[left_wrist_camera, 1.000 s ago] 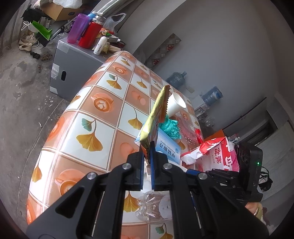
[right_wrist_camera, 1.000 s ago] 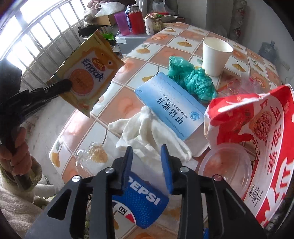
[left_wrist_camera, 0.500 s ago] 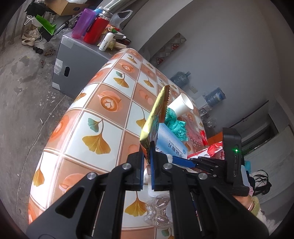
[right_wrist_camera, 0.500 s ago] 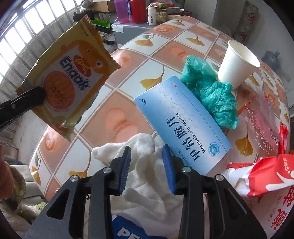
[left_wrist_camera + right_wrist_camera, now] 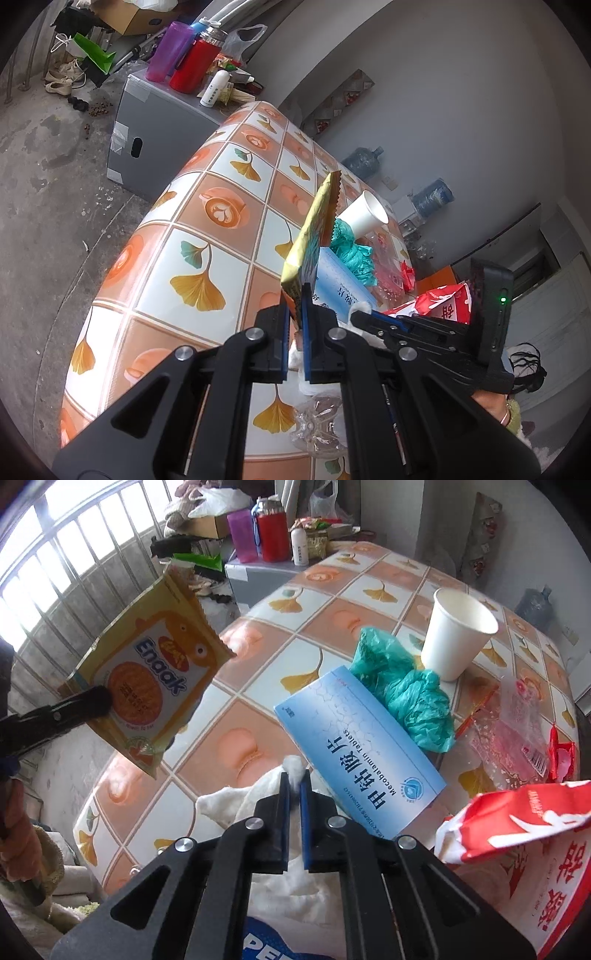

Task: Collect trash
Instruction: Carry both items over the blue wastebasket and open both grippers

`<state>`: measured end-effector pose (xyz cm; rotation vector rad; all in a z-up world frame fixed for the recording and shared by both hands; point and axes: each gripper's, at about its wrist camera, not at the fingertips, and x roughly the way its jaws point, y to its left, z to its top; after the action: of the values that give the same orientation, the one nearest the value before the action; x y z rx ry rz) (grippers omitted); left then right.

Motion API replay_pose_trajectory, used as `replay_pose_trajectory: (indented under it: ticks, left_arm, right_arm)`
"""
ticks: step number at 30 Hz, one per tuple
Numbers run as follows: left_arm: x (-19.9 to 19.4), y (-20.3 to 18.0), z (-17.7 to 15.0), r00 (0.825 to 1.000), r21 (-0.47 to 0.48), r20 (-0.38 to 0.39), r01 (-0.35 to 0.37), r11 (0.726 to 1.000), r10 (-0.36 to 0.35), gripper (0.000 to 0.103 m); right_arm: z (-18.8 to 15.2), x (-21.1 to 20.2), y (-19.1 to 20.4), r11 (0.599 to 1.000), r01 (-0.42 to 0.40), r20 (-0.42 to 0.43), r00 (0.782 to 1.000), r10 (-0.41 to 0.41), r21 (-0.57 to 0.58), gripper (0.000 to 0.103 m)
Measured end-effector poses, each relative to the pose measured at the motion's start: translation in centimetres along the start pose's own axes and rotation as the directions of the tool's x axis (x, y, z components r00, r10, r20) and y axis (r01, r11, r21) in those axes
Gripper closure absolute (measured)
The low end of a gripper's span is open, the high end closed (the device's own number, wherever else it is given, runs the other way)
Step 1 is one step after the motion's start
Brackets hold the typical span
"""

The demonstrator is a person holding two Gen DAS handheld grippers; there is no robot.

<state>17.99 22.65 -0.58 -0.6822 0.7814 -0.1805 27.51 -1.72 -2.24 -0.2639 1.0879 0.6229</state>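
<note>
1 view only: "Enaak" wrapper (image 5: 147, 686) print

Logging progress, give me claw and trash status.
Left claw holds yellow snack wrapper aloft. Right claw pinches white tissue. Blue box alongside.

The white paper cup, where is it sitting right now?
In the right wrist view the white paper cup stands upright toward the far right of the tiled table, right beside the crumpled teal plastic bag and beyond the blue tablet box.

Bare tablecloth (image 5: 236, 734) lies left of the blue box (image 5: 358, 753); cup (image 5: 458, 635) and green bag (image 5: 410, 690) crowd behind.
</note>
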Motion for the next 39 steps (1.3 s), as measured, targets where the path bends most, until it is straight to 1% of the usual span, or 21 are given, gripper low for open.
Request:
replay_pose_trajectory:
  ticks: [2,5,7,9,11,14,16,18,22,24,26,28,30,32,35,37,38,39]
  left_arm:
    - [-0.5,-0.3,0.0,1.000,0.006,0.011,0.003,1.000,-0.003,0.099]
    - [-1.3,-1.1,0.1,1.000,0.023,0.027,0.010,1.000,-0.010,0.099]
    - [-2.0,-1.8,0.0,0.999,0.038,0.038,0.016,0.999,-0.017,0.099]
    - [-2.8,-2.7,0.1,0.998,0.059,0.053,0.023,0.998,-0.027,0.099]
    - [-3.6,-3.7,0.1,0.997,0.082,0.068,0.033,0.996,-0.038,0.099]
    - [-5.0,-5.6,0.0,0.994,0.127,0.090,0.048,0.991,-0.060,0.099]
    - [-5.9,-6.8,-0.2,0.992,0.156,0.102,0.060,0.986,-0.076,0.099]
    - [-6.7,-8.2,-0.6,0.990,0.182,0.109,0.072,0.981,-0.093,0.099]
    - [-8.1,-11.1,-2.0,0.986,0.234,0.093,0.115,0.965,-0.140,0.099]
    - [-8.6,-12.9,-3.1,0.983,0.268,0.071,0.145,0.952,-0.170,0.099]
    - [-8.8,-14.9,-4.3,0.978,0.303,0.042,0.183,0.935,-0.205,0.099]
    - [-8.8,-17.3,-5.9,0.969,0.346,-0.004,0.232,0.909,-0.246,0.099]
    - [-8.6,-19.9,-7.8,0.957,0.394,-0.053,0.284,0.874,-0.286,0.099]
    - [-7.8,-22.5,-9.9,0.940,0.429,-0.113,0.338,0.838,-0.321,0.099]
    - [-5.5,-26.2,-13.6,0.911,0.455,-0.221,0.412,0.790,-0.348,0.099]
    - [-3.1,-29.0,-16.5,0.895,0.477,-0.294,0.442,0.760,-0.336,0.099]
    - [-1.9,-30.2,-17.9,0.882,0.478,-0.336,0.462,0.747,-0.331,0.099]
    - [-0.3,-31.6,-19.4,0.864,0.474,-0.387,0.486,0.734,-0.323,0.099]
  right_arm:
    - [-0.1,-1.9,-0.2,1.000,-0.007,0.050,0.999,0.006,0.018,0.098]
    - [-0.2,-4.9,-0.6,0.998,-0.028,0.132,0.991,0.022,0.047,0.098]
    - [-0.2,-7.0,-0.9,0.997,-0.032,0.184,0.983,0.020,0.066,0.098]
    - [-0.2,-9.2,-1.2,0.996,-0.031,0.243,0.970,0.010,0.083,0.098]
    - [-0.1,-11.4,-1.4,0.995,-0.030,0.301,0.954,-0.001,0.099,0.098]
    - [-0.5,-15.3,-1.8,0.993,-0.025,0.394,0.919,-0.025,0.120,0.098]
    - [-0.8,-17.6,-2.1,0.991,-0.036,0.439,0.898,-0.023,0.127,0.098]
    - [-1.4,-19.6,-2.2,0.990,-0.050,0.467,0.884,-0.018,0.133,0.098]
    - [-4.2,-23.5,-2.1,0.988,-0.039,0.524,0.850,-0.045,0.149,0.098]
    - [-6.1,-25.9,-2.3,0.987,-0.029,0.560,0.826,-0.067,0.161,0.098]
    - [-8.4,-28.3,-2.5,0.984,-0.013,0.591,0.801,-0.097,0.179,0.098]
    - [-11.0,-30.8,-2.9,0.978,0.004,0.615,0.777,-0.135,0.208,0.098]
    - [-14.0,-33.1,-3.6,0.967,0.037,0.626,0.756,-0.192,0.251,0.098]
    - [-17.4,-34.9,-4.5,0.949,0.080,0.619,0.741,-0.261,0.304,0.098]
    - [-22.3,-36.6,-6.3,0.906,0.145,0.580,0.726,-0.371,0.398,0.098]
    - [-25.7,-37.1,-8.1,0.866,0.181,0.535,0.722,-0.439,0.467,0.098]
    - [-27.6,-37.2,-9.1,0.842,0.193,0.506,0.724,-0.469,0.505,0.098]
    - [-29.2,-37.2,-10.2,0.819,0.200,0.479,0.726,-0.492,0.538,0.098]
